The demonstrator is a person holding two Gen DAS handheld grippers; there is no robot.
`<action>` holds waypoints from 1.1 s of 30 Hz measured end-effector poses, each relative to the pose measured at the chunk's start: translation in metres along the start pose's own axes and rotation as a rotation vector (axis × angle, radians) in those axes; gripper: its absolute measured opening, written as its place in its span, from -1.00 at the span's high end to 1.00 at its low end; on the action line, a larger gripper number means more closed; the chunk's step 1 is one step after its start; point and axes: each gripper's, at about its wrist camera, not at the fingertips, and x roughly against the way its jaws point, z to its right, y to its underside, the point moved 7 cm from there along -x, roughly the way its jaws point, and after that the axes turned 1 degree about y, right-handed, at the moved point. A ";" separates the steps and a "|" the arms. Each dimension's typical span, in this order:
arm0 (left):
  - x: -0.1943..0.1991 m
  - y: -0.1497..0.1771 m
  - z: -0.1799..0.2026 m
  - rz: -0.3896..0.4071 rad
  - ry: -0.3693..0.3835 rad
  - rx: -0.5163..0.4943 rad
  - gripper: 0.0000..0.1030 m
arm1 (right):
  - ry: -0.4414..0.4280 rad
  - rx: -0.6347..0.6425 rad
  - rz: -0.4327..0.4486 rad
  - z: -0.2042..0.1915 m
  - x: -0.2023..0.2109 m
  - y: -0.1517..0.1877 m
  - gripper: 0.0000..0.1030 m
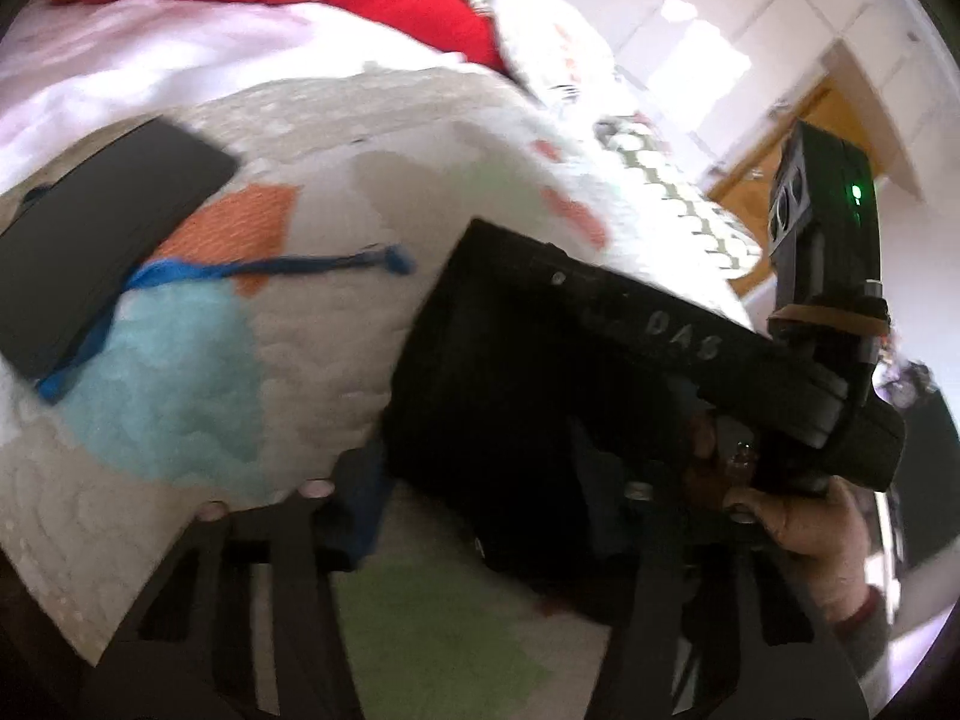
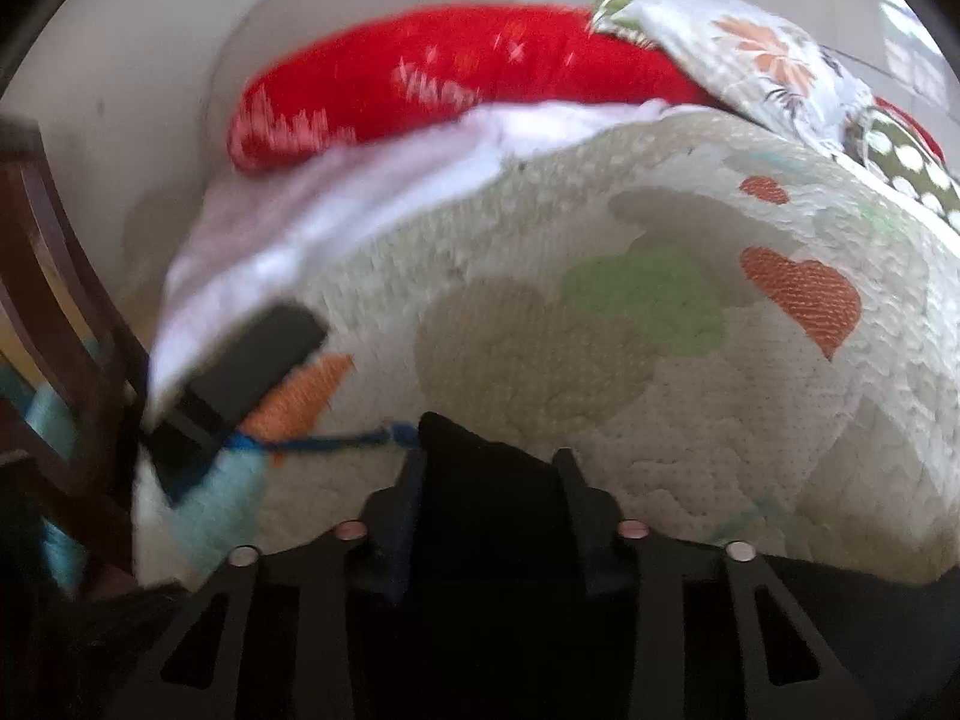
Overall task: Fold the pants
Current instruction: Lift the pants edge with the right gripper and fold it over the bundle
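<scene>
On the bed, a cream quilt (image 2: 690,396) with orange, green and pale blue patches covers most of both views. At its far edge lie a red pillow (image 2: 456,72) and a floral pillow (image 2: 744,54), with a white sheet (image 2: 336,228) showing below the red one. A flat black case (image 1: 102,228) rests on the quilt off to the left, and a blue cord (image 1: 264,267) trails from it across an orange patch. A dark wooden chair (image 2: 48,312) stands beside the bed at the left of the right wrist view.

Seen from the left wrist camera, the right gripper (image 1: 678,372) crosses the frame at a slant from the right, a green light glowing on its upper block, and a person's hand (image 1: 810,528) in a dark sleeve holds its handle from below. Its body blocks much of the quilt's right side.

The black pants (image 2: 486,480) lie bunched at the near edge of the quilt. In the right wrist view the right gripper (image 2: 489,462) points steeply down and its fingers (image 2: 570,480) stand narrow, pressed against a raised fold of the dark cloth on both sides. The left gripper (image 1: 432,480) also tilts down; its left finger (image 1: 360,480) lies against the same dark fabric, but motion blur and the right gripper's body hide the other side, so whether it grips the cloth cannot be told.
</scene>
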 end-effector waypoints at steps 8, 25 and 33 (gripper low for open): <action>0.039 0.007 0.137 0.143 0.124 -0.401 0.22 | 0.036 -0.236 0.292 0.059 0.142 -0.001 -0.25; 0.003 0.101 0.220 -0.084 0.262 -0.698 -0.35 | 0.018 -0.752 0.304 0.176 0.232 0.143 -0.53; 0.007 0.060 0.147 -0.044 0.094 -0.572 -0.35 | 0.034 -0.674 0.239 0.148 0.192 0.142 -0.46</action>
